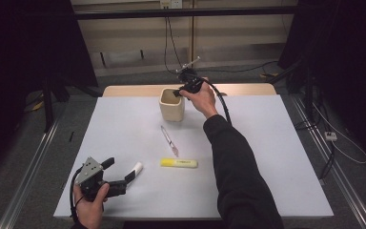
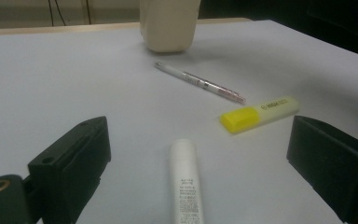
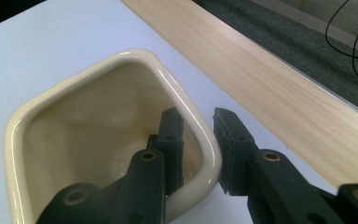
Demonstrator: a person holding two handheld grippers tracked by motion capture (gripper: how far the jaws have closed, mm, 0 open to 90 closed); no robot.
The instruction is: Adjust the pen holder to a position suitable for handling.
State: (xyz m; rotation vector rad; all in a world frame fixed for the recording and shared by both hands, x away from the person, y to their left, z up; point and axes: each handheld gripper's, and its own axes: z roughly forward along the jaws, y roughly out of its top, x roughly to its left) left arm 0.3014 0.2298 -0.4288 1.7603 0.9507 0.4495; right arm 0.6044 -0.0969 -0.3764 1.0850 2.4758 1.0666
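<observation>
Both grippers are noted first. Right gripper (image 1: 177,92) is seen at the far side of the table (image 1: 276,157), held by a hand in a dark sleeve, with its jaws clamped across the wall of a cream cup (image 1: 172,106); in the right gripper view one jaw is placed inside the cup (image 3: 102,140) and the other outside, with the rim pinched between the pads at a rounded corner. Left gripper (image 1: 120,175) is held low at the near left corner of the table, and its jaws are spread wide with nothing pressed between them. By size, the table is recorded as a white surface with a pale wooden strip (image 3: 279,88) along its far edge. The cup is found upright near the middle of that far edge, just short of the strip. A yellow highlighter (image 1: 178,163) is found lying flat near the table's centre, well apart from the cup. A slim pen (image 1: 169,140) is laid between the cup and the highlighter, close to the highlighter but not touching it. A white tube (image 2: 185,184) is seen lying on the table between the left gripper's open jaws in the left gripper view, clear of both pads; its printed lettering is too blurred to be read.
</observation>
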